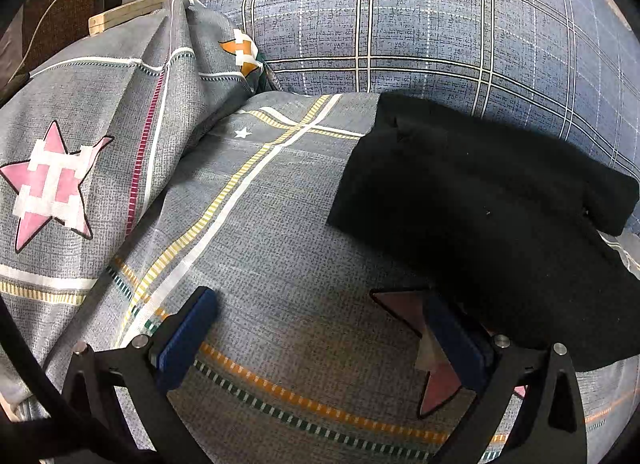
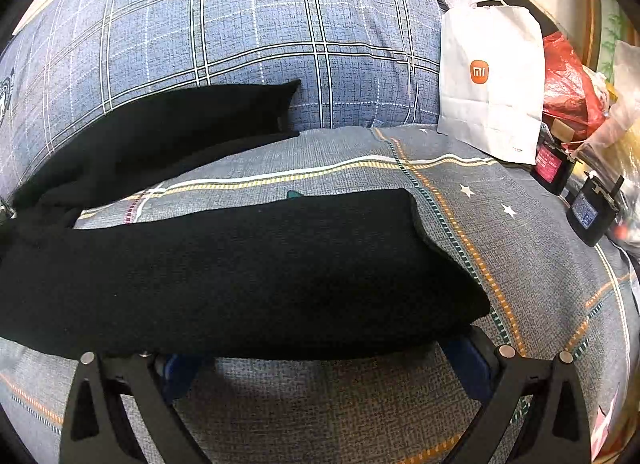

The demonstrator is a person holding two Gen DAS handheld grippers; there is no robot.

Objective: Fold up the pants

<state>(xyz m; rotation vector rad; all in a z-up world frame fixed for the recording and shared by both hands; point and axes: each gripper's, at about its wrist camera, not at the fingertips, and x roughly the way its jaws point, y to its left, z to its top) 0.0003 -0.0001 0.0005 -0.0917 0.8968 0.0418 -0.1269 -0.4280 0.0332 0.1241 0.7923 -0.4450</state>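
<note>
on grey plaid bedsheet [image 1: 256,224], black pants [image 1: 480,200] lie spread, two legs splayed apart in right wrist view, far leg up against blue plaid duvet [image 2: 256,24]. left gripper [image 1: 320,328] wide apart, empty, right blue finger [image 1: 452,328] at pants edge. right gripper [image 2: 324,356] wide apart, fingertips hidden under near leg. white paper bag [image 2: 492,76] stands at sheet's far right.
</note>
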